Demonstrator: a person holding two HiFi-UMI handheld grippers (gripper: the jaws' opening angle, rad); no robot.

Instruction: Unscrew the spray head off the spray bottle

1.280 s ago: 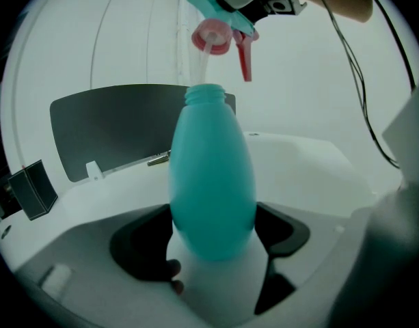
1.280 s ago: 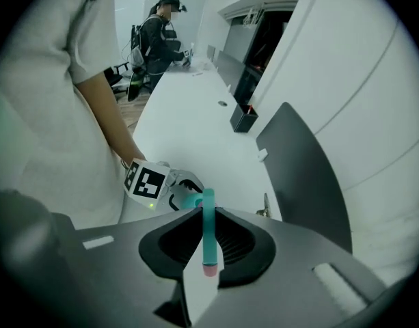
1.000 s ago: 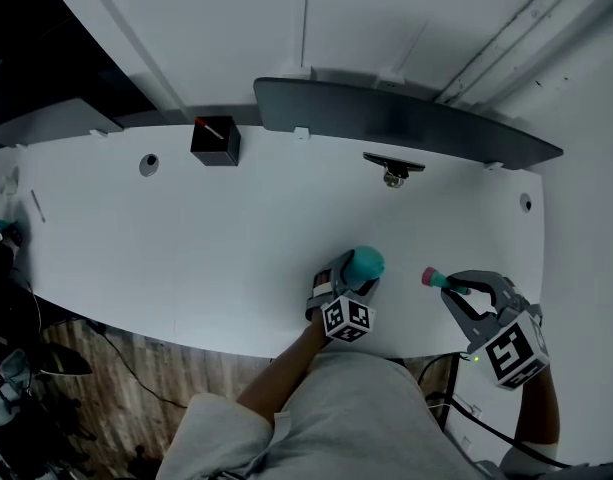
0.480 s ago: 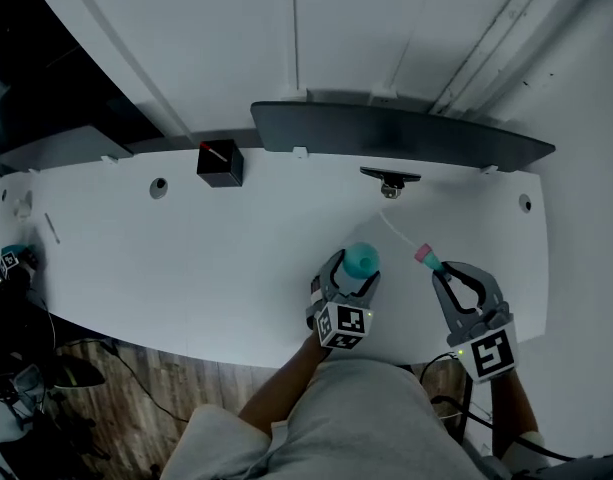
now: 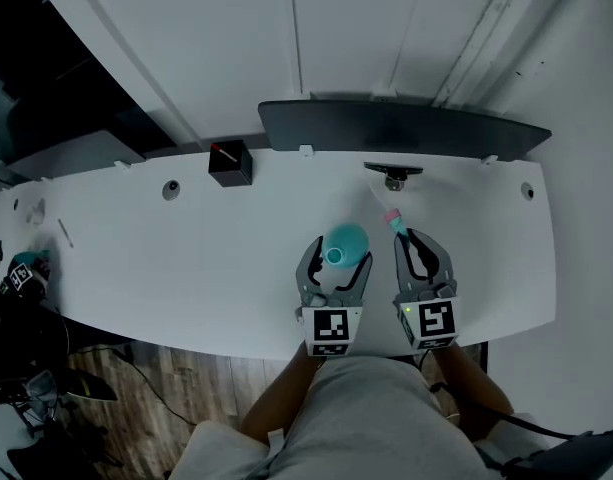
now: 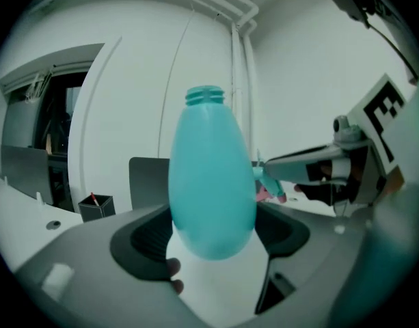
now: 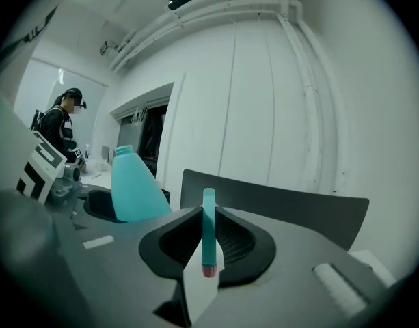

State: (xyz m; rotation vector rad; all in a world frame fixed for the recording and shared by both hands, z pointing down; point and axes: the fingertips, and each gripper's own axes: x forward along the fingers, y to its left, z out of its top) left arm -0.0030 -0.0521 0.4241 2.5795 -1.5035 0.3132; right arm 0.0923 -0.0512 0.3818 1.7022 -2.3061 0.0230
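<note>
With head already off, spray bottle (image 6: 212,183) sits clamped mid-belly in left tool (image 5: 336,260) over tabletop (image 5: 186,248) — light, slick, prob. squashy, so belly's the hold; right tool (image 5: 414,246) pinched on spray head (image 7: 208,232).

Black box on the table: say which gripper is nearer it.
Left. The left gripper is below-right of the black box in the head view; the right gripper lies farther right.

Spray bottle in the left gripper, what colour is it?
The spray bottle is plain turquoise, no pattern; it shows best in the left gripper view.
</note>
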